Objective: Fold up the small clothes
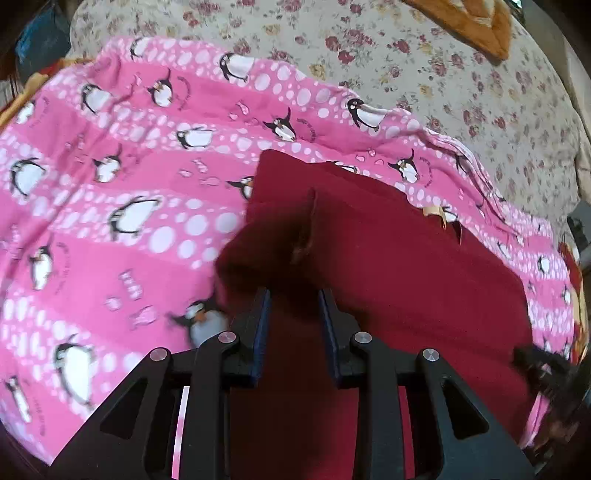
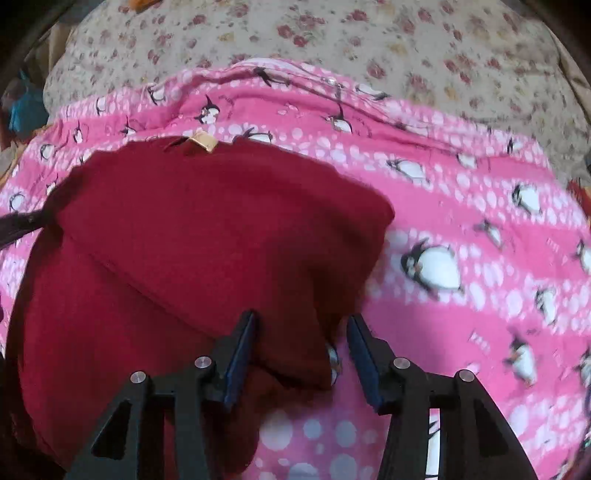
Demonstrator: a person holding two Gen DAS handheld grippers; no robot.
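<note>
On the pink penguin-print blanket (image 1: 110, 177), spread over a floral bedsheet (image 1: 443, 74), the dark red knit garment (image 1: 388, 258) lay partly folded, tan neck label (image 2: 201, 142) at its far edge. The left gripper (image 1: 294, 317) sat over a bunched red fold, jaws slightly apart, not pinching it. The right gripper (image 2: 301, 339) was open too, straddling the garment's near corner.

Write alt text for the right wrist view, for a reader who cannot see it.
A dark red garment, partly folded, lies on a pink penguin-print blanket over a floral bedsheet. The right gripper hangs over the garment's near right corner, jaws apart and gripping nothing. A small tan label shows at the garment's far edge.
</note>
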